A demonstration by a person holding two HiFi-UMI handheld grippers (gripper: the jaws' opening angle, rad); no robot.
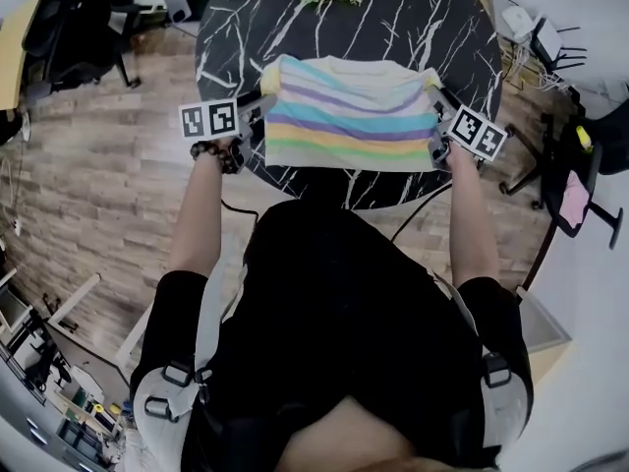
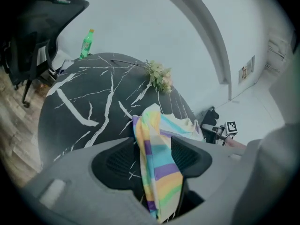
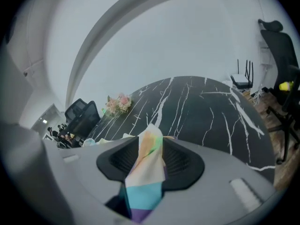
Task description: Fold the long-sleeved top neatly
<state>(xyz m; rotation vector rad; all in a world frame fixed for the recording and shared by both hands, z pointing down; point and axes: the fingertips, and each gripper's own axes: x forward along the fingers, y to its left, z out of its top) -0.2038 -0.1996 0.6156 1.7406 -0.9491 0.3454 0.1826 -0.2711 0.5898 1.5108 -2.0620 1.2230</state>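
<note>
The soft, light, pastel-striped long-sleeved top lies folded in a rectangle on the round black, white-veined surface, at the edge nearest the person. It looks limp and likely to sag or slide apart, so it is best pinched at the side folds through all layers.

The left gripper has released jaws, with the top's left edge loose between them. The right gripper is likewise unclenched around the right edge.

Counted: one top, two grippers, one pale flower bunch and one green plastic bottle.
</note>
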